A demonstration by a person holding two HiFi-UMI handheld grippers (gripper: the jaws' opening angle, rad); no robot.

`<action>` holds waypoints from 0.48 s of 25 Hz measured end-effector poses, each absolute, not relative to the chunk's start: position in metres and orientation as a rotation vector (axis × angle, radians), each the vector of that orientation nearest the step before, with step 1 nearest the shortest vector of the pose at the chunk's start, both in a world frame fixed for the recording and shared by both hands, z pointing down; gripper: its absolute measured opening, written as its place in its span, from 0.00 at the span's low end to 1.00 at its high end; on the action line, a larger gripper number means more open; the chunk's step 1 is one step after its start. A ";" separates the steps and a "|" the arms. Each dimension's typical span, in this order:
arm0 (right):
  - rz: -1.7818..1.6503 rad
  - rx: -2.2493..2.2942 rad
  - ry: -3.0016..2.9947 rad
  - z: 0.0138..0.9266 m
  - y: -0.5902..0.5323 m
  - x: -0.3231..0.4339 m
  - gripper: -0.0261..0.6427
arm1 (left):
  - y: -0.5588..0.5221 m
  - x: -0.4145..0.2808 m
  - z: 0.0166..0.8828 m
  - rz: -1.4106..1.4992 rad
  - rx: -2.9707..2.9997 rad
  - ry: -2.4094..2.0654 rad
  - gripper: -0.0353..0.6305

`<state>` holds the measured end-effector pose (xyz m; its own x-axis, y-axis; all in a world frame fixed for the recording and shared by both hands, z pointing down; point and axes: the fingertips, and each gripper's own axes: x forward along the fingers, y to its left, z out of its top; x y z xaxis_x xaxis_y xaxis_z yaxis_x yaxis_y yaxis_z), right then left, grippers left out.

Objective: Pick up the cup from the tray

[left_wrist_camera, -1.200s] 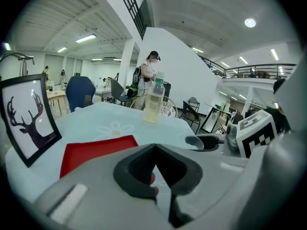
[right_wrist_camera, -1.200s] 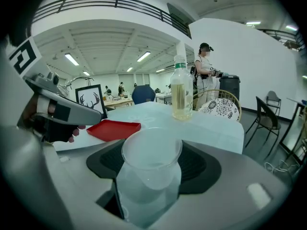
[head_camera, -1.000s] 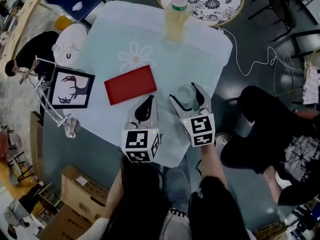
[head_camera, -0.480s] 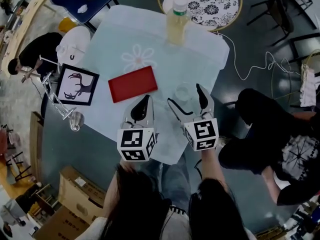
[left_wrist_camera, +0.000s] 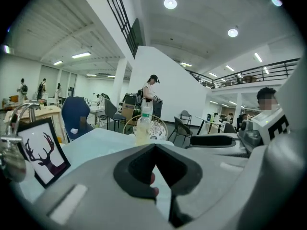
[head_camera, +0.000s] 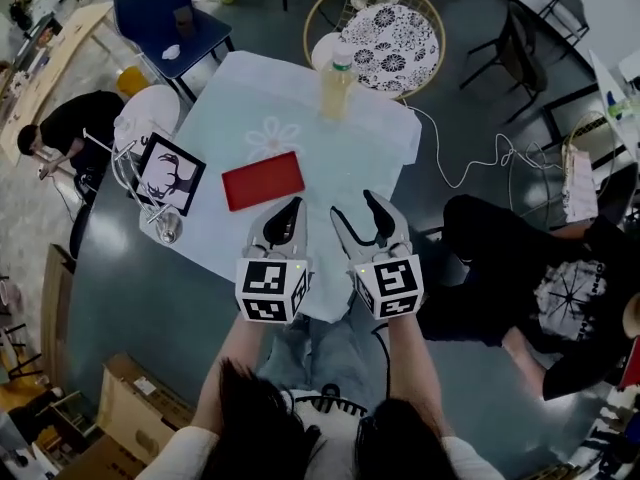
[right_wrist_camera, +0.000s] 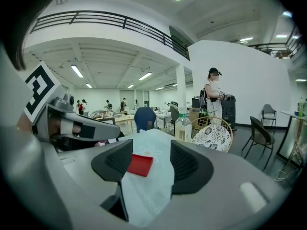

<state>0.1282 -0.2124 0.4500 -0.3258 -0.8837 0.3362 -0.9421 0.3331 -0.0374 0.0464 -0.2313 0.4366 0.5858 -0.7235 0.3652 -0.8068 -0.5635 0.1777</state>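
Your right gripper [head_camera: 352, 205] holds its jaws apart on nothing and your left gripper [head_camera: 293, 208] is pressed together, while the flat red rectangular tray [head_camera: 263, 180] lies on the desk [head_camera: 340, 148] ahead-left of both, long side across, nearer the left; only the right gripper view frames it between jaws, and no cup shows in any view.

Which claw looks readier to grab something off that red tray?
Right, probably. The right gripper has its jaws apart, framing the red tray; the left gripper has its jaws together.
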 end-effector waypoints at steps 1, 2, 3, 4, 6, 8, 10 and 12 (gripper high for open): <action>0.317 1.658 -2.349 0.440 -0.207 0.126 0.42 | -0.226 0.047 0.429 0.349 2.510 -1.237 0.05; 0.302 1.668 -2.350 0.432 -0.203 0.124 0.37 | -0.222 0.048 0.422 0.337 2.525 -1.230 0.05; 0.289 1.674 -2.347 0.426 -0.199 0.122 0.33 | -0.218 0.047 0.416 0.325 2.537 -1.225 0.05; 0.283 1.673 -2.340 0.422 -0.194 0.119 0.30 | -0.213 0.046 0.411 0.315 2.546 -1.222 0.05; 0.273 1.661 -2.315 0.416 -0.184 0.111 0.23 | -0.202 0.042 0.402 0.300 2.556 -1.217 0.05; 0.252 1.674 -2.297 0.407 -0.175 0.106 0.13 | -0.192 0.038 0.393 0.286 2.568 -1.214 0.05; 0.238 1.694 -2.304 0.396 -0.168 0.101 0.07 | -0.185 0.034 0.385 0.272 2.583 -1.205 0.05; 0.229 1.699 -2.307 0.390 -0.160 0.095 0.07 | -0.177 0.030 0.381 0.261 2.591 -1.199 0.05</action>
<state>0.0948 -0.1603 0.3900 -0.2782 -0.9111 0.3042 -0.9531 0.3011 0.0303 0.0297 -0.1769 0.3812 0.6405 -0.7169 0.2752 -0.7664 -0.6192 0.1708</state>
